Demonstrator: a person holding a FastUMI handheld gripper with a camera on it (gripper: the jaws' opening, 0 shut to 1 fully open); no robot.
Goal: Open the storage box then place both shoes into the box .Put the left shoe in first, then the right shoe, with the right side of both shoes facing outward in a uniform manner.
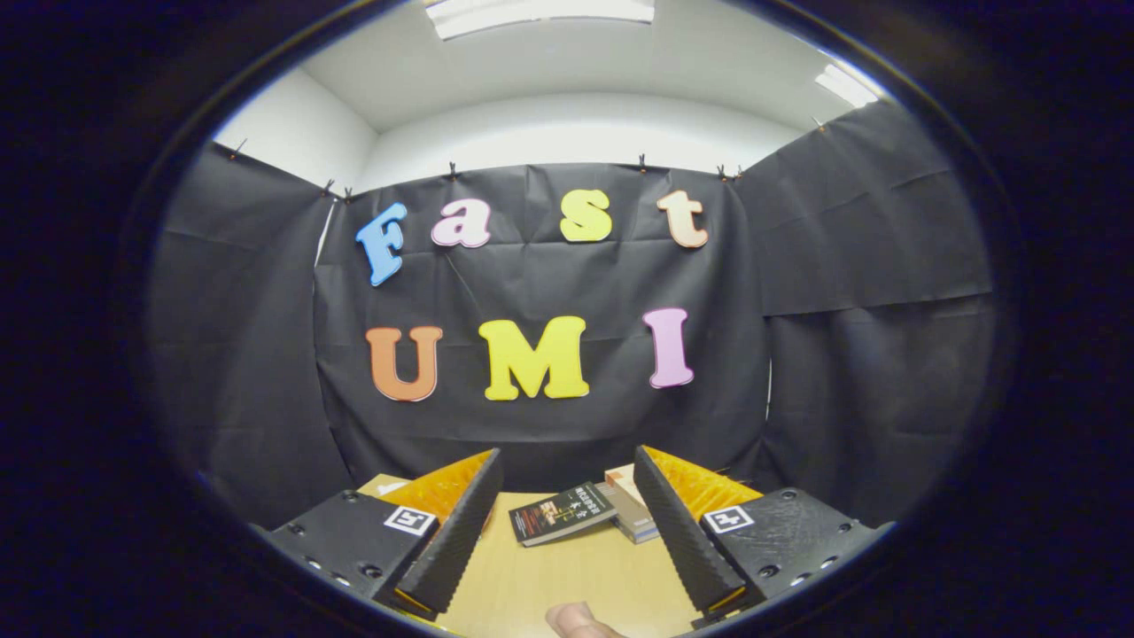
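Observation:
My gripper (567,470) is held level above a wooden table (567,576), pointing at the booth's black cloth wall. Its two fingers (461,523) stand wide apart with nothing between them, so it is open. I see the table's far part beyond the fingers. A fingertip of a person's hand (580,620) pokes in just below the gap between the fingers.
A dark book (561,512) lies flat on the table just beyond the fingers. A small stack of books (629,509) sits beside it, close to the right finger. The cloth wall closes off the table's far side.

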